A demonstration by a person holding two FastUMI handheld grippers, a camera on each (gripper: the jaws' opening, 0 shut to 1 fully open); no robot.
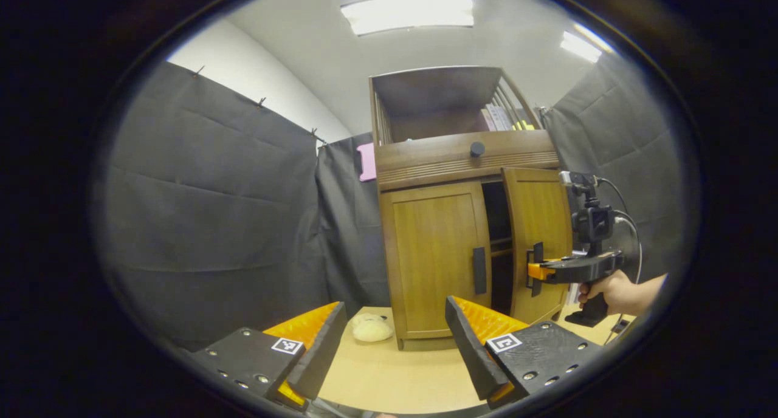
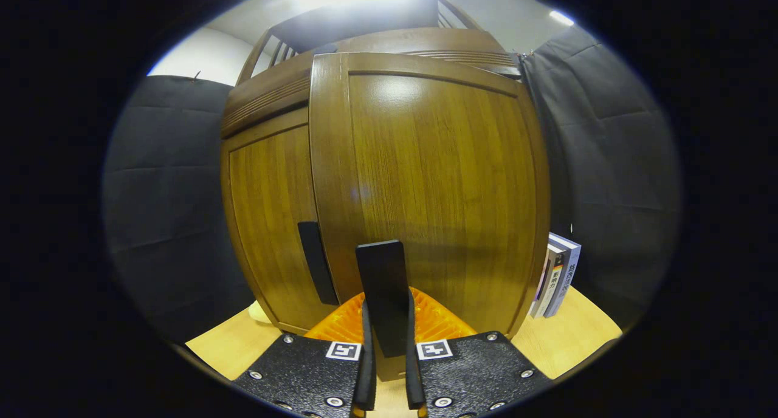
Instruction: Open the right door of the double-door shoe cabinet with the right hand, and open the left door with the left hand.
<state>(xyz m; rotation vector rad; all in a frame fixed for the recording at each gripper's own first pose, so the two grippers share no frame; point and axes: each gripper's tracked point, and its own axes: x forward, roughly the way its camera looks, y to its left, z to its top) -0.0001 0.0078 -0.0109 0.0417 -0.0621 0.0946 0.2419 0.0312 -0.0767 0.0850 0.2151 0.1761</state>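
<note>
The wooden shoe cabinet (image 1: 450, 163) stands upright on a pale wood floor (image 1: 389, 375), its long axis vertical, between black cloth walls. Its right door (image 1: 538, 236) is swung partly out toward the viewer; the left door (image 1: 434, 254) lies flush and closed, with its vertical black handle (image 1: 479, 270) at 3 o'clock on the panel. The right gripper (image 2: 386, 345) pinches the right door's handle (image 2: 382, 290) between both fingers. The left gripper (image 1: 392, 339) hangs spread wide, well apart from the cabinet. Books (image 2: 556, 278) lean at the cabinet's 4 o'clock; their spine writing is too small to read.
</note>
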